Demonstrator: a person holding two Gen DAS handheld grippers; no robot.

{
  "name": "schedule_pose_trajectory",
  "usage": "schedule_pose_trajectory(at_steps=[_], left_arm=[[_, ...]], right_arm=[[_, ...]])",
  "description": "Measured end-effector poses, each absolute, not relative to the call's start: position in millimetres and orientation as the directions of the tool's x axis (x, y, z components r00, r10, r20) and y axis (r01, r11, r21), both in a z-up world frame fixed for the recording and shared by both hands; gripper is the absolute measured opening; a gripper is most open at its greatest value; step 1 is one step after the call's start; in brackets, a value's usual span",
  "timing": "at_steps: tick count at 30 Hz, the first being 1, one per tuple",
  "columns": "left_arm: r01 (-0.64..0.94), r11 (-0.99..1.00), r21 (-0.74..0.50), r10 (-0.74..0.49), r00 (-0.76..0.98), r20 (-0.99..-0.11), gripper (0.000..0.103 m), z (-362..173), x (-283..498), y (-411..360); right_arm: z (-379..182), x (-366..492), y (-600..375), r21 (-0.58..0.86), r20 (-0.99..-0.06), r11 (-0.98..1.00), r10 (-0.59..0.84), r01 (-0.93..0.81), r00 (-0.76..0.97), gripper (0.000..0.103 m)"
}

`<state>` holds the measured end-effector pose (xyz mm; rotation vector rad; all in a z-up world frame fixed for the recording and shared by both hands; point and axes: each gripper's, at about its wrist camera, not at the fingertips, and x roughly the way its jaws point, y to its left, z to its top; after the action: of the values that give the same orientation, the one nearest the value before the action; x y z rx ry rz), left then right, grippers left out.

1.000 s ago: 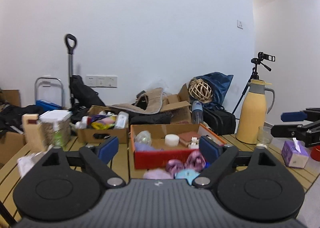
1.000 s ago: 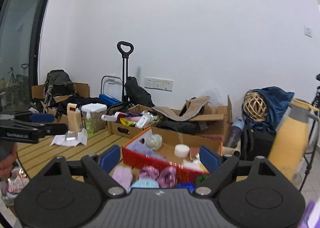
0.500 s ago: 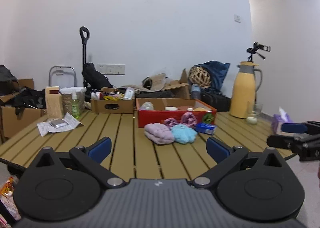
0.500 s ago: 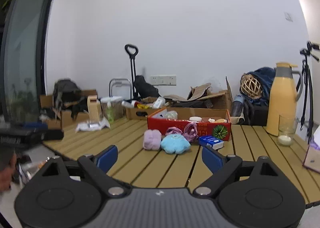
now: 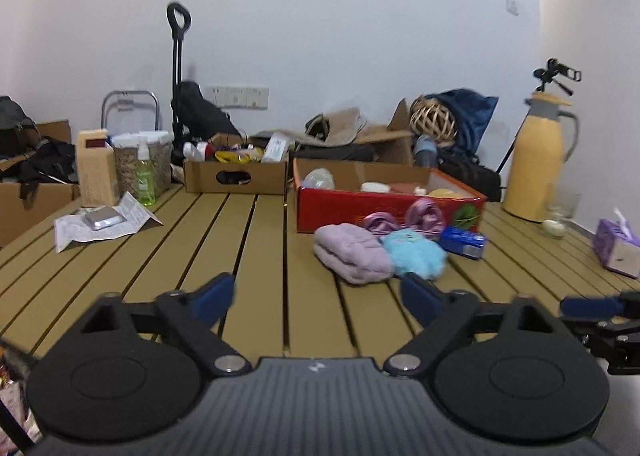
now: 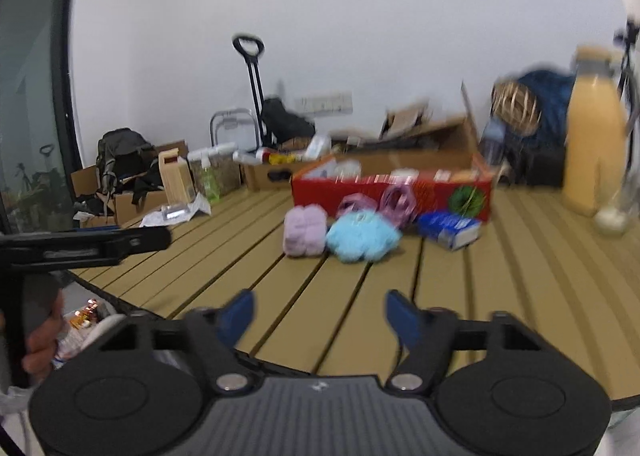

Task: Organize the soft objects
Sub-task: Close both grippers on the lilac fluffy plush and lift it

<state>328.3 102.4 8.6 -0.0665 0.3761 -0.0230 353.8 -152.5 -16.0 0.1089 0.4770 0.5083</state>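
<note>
A lilac plush roll (image 5: 351, 252) (image 6: 304, 230) and a light blue plush toy (image 5: 416, 252) (image 6: 362, 236) lie side by side on the slatted wooden table (image 5: 256, 248). Two pink soft pieces (image 5: 404, 215) (image 6: 380, 201) lie behind them against a red open box (image 5: 384, 205) (image 6: 392, 187). My left gripper (image 5: 318, 296) is open and empty, low over the table in front of the plush. My right gripper (image 6: 320, 314) is open and empty, near the table's front edge. The left gripper also shows in the right wrist view (image 6: 84, 244).
A blue packet (image 5: 462, 242) lies right of the plush. A yellow jug (image 5: 536, 159), a glass (image 5: 560, 211) and a purple tissue box (image 5: 618, 248) stand at the right. A brown box (image 5: 236, 173), bottles and paper (image 5: 100, 221) are at the back left.
Both grippers have moved forward and dipped toward the table; the plush pile now looks larger and closer. Both stay open and empty.
</note>
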Motion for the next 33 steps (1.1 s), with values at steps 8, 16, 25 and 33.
schedule_pose_trajectory(at_steps=[8, 16, 25, 33], left_arm=[[0.117, 0.972, -0.205, -0.200, 0.868, -0.454, 0.077, 1, 478, 137], [0.126, 0.924, -0.360, -0.317, 0.779, -0.541, 0.048, -36, 582, 145], [0.055, 0.813, -0.580, -0.399, 0.778, -0.485, 0.041, -45, 536, 176], [0.031, 0.852, -0.523, -0.331, 0.805, -0.492, 0.018, -36, 513, 161]], right_arm=[[-50, 465, -96, 0.440, -0.475, 0.803, 0.589, -0.403, 0.654, 0.046], [-68, 541, -68, 0.565, -0.462, 0.782, 0.563, -0.262, 0.685, 0.047], [-71, 568, -66, 0.580, -0.449, 0.781, 0.546, -0.234, 0.707, 0.043], [-56, 541, -72, 0.527, -0.442, 0.777, 0.596, -0.344, 0.670, 0.018]])
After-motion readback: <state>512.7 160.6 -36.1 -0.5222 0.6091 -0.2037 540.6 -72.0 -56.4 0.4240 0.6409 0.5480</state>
